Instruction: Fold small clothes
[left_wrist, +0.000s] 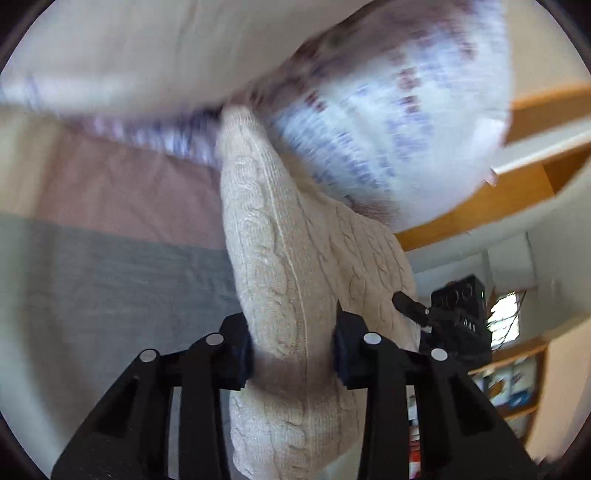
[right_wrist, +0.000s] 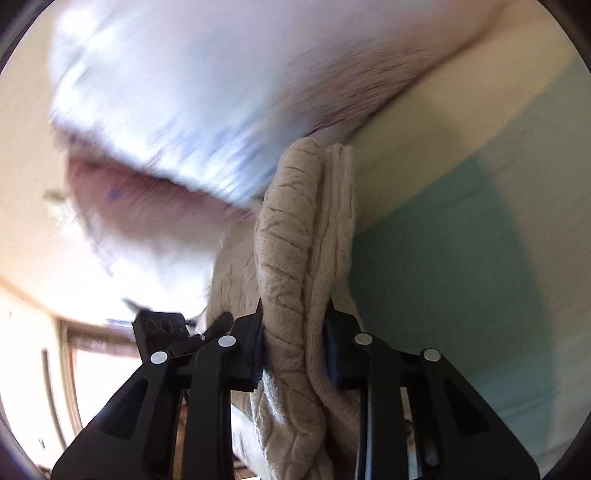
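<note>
A beige cable-knit sweater (left_wrist: 280, 258) is held up off a striped bedsheet (left_wrist: 110, 266). My left gripper (left_wrist: 293, 354) is shut on one bunched edge of it. My right gripper (right_wrist: 295, 343) is shut on another bunched edge of the same sweater (right_wrist: 306, 229), with folds hanging between the fingers. The right gripper also shows in the left wrist view (left_wrist: 458, 314), close on the right, and the left gripper shows in the right wrist view (right_wrist: 162, 328), close on the left. The rest of the sweater is hidden.
A blurred white pillow with a purple pattern (left_wrist: 399, 110) lies just beyond the sweater; it also shows in the right wrist view (right_wrist: 177, 110). A wooden bed frame (left_wrist: 498, 199) and shelves (left_wrist: 517, 376) stand on the right. The sheet has pink, grey and teal bands (right_wrist: 461, 258).
</note>
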